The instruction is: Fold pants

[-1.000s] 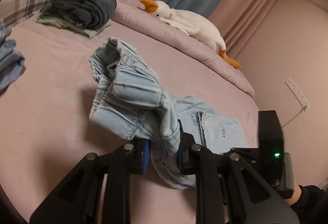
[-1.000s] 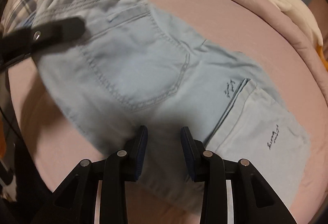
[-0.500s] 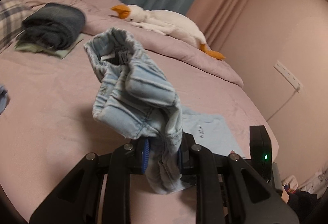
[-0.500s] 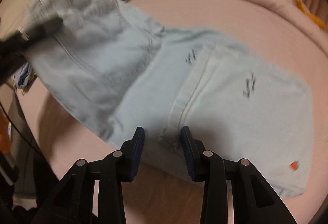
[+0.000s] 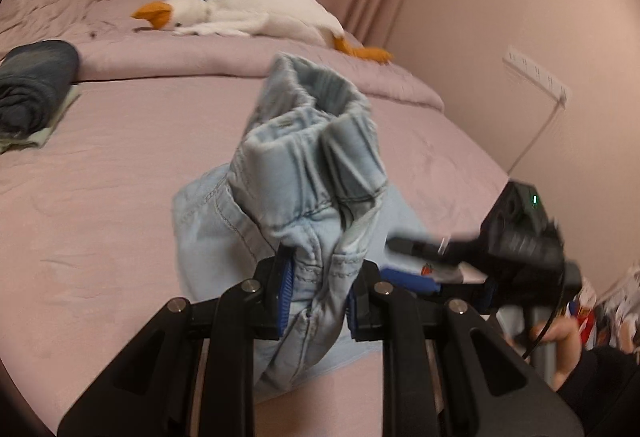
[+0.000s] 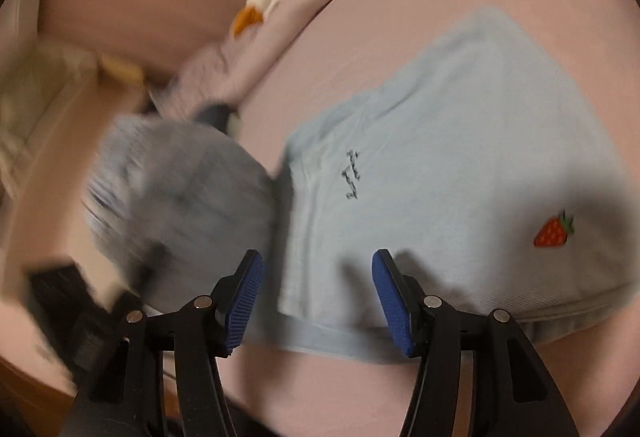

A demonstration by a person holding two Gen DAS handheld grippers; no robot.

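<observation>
Already the pants [image 6: 460, 173] lie partly folded on the bed [image 5: 120, 173]. The left gripper [image 5: 316, 293] clamps the bunched waistband; the right gripper [image 6: 316, 297], jaws just opening, holds nothing. The last fold remains

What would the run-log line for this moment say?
step: fold in progress | left gripper: shut on pants waistband, lifted | right gripper: open, jaws just opened, over flat legs | surface: bed
</observation>
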